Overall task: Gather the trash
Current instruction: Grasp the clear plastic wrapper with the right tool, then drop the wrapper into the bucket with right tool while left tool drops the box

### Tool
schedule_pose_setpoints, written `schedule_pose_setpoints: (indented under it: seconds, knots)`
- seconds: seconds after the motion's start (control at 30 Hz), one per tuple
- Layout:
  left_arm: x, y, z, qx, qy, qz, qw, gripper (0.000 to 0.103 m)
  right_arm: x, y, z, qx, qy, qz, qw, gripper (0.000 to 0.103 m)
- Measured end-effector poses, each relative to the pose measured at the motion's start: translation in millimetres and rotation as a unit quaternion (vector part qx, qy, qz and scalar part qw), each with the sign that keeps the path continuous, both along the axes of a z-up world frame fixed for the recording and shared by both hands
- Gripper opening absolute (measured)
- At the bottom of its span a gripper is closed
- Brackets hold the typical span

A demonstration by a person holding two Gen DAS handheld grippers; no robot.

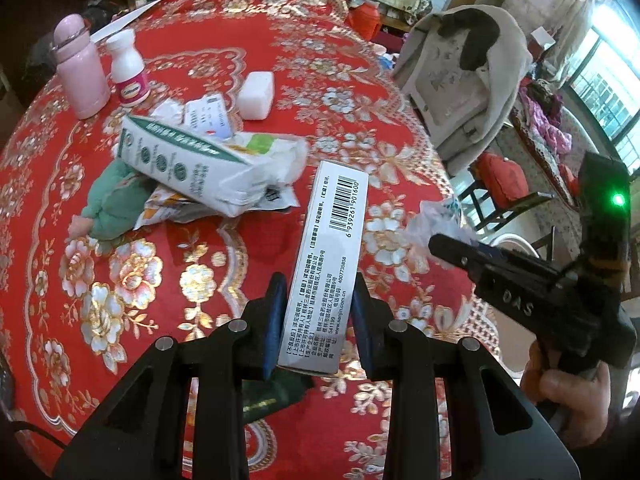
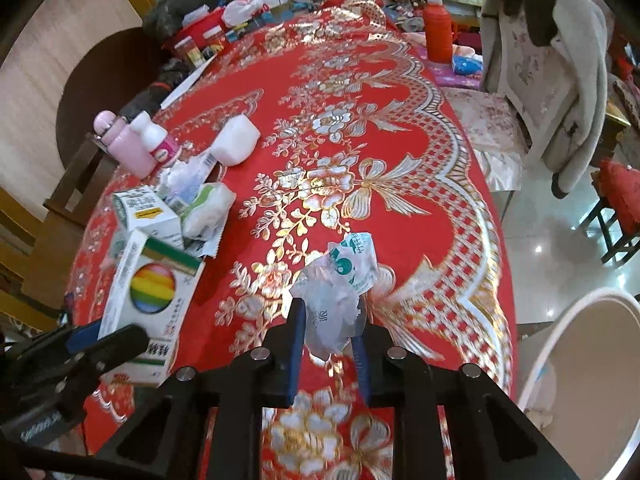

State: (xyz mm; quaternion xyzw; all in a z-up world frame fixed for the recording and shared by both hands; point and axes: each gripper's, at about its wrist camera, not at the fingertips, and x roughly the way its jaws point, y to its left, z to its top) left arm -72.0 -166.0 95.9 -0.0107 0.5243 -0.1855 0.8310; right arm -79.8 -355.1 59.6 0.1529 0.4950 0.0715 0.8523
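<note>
My left gripper (image 1: 318,326) is shut on a long grey medicine box (image 1: 326,264) with a barcode, held above the red tablecloth; the box shows in the right wrist view (image 2: 150,292) with a rainbow circle. My right gripper (image 2: 326,350) is shut on a crumpled clear plastic wrapper (image 2: 340,288) with green print, above the table's near right part; it also shows in the left wrist view (image 1: 430,222). A pile of trash lies on the table's left: a white and green carton (image 1: 188,160), crumpled paper (image 2: 208,204) and wrappers (image 1: 168,208).
A pink flask (image 1: 80,72), a white pill bottle (image 1: 128,68) and a white block (image 1: 256,94) stand behind the pile. A white bin (image 2: 580,368) stands on the floor at the table's right. A chair with a grey coat (image 2: 548,80) stands at the far right.
</note>
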Motion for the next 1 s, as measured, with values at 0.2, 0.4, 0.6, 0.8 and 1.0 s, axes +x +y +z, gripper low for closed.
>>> schedule_pose_setpoints:
  seconds: [0.2,0.4,0.6,0.8,1.0]
  knots:
    - [-11,-25,9,-0.008,-0.006,-0.024,0.9997,0.029,-28,-20,13,0.008,-0.013,-0.016,1.0,0.021]
    - [-24,-68,12,-0.016,-0.007,-0.064,0.9978,0.029,-59,-56,20,0.003,-0.015,-0.053,0.998,0.021]
    - [-37,-114,14,-0.023,-0.003,-0.105,0.9943,0.029,-86,-90,22,-0.009,-0.014,-0.086,0.996,0.021]
    - [-50,-158,10,-0.03,0.009,-0.143,0.9892,0.029,-112,-123,23,-0.027,-0.009,-0.119,0.992,0.021]
    - [-67,-199,-1,-0.033,0.028,-0.174,0.9838,0.029,-138,-158,18,-0.031,0.002,-0.154,0.988,0.021]
